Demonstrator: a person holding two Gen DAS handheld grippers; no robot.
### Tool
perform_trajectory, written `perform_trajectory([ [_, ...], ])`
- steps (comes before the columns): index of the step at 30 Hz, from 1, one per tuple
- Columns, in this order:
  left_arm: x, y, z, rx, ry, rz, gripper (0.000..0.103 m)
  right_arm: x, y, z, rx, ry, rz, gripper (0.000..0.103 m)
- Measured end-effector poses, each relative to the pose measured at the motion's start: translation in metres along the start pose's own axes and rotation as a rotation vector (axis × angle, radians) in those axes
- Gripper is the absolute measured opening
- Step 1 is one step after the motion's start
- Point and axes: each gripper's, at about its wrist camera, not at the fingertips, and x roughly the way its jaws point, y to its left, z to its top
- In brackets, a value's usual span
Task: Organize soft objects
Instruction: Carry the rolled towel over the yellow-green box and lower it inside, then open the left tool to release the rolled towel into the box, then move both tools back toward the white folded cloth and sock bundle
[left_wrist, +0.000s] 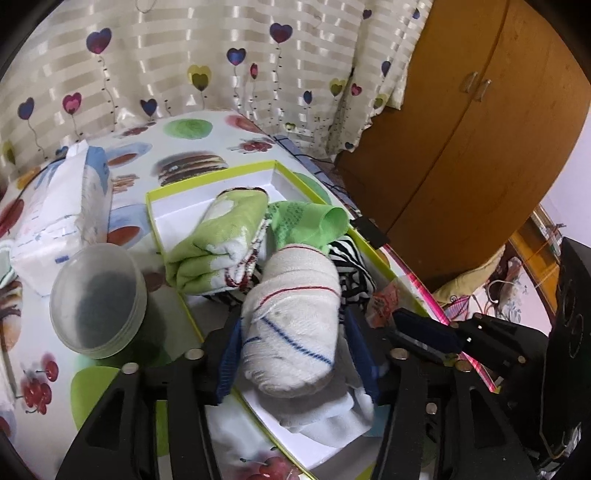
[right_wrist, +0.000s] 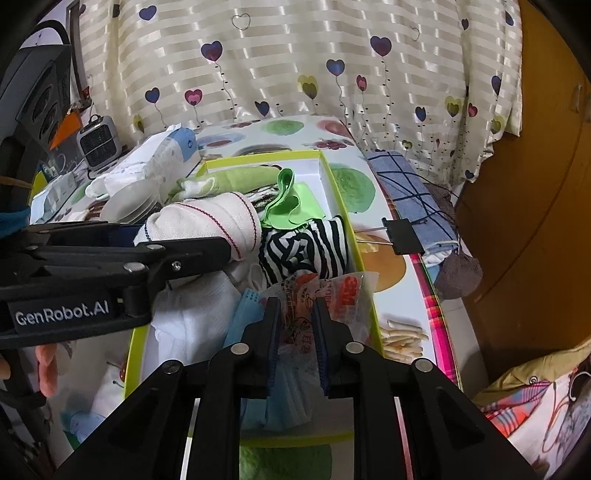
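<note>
A white box with a lime-green rim (left_wrist: 207, 184) holds the soft items. A rolled white towel with red and blue stripes (left_wrist: 295, 302) lies in it, between the blue pads of my left gripper (left_wrist: 293, 325). The pads stand just off its sides, so the gripper is open. Behind the roll lie a green towel (left_wrist: 221, 236), a light green cloth (left_wrist: 310, 218) and a black-and-white striped cloth (right_wrist: 306, 247). My right gripper (right_wrist: 297, 306) is open over a clear printed packet (right_wrist: 347, 291) and blue face masks (right_wrist: 240, 314) at the box's near end.
A tissue pack (left_wrist: 59, 214) and a stack of clear round tubs (left_wrist: 99, 295) stand left of the box. A blue checked cloth (right_wrist: 413, 195) and a black binder clip (right_wrist: 406, 236) lie to its right. A wooden wardrobe (left_wrist: 480, 147) stands beyond the table edge.
</note>
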Motion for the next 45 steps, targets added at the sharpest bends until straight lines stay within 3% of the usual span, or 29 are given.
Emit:
perform_trajectory([
  [4,-0.008,-0.004,0.000,0.019,-0.035,0.008,0.063,-0.003,-0.001,0.000,0.012,-0.015,0.008,0.022],
  [14,-0.027,0.002,-0.006,0.012,-0.061,0.025,0.064,-0.021,0.007,-0.005,0.017,-0.076,0.016,0.028],
  [19,-0.039,0.006,-0.014,0.009,-0.071,0.032,0.065,-0.029,0.009,-0.008,0.028,-0.095,0.021,0.042],
  [28,-0.062,0.008,-0.032,0.041,-0.118,0.115,0.066,-0.043,0.019,-0.013,0.040,-0.130,0.018,0.042],
  [32,-0.070,0.006,-0.040,0.064,-0.126,0.162,0.071,-0.045,0.023,-0.014,0.052,-0.118,-0.027,0.042],
  [45,-0.103,0.011,-0.065,0.049,-0.167,0.206,0.071,-0.063,0.037,-0.023,0.094,-0.154,-0.021,0.042],
])
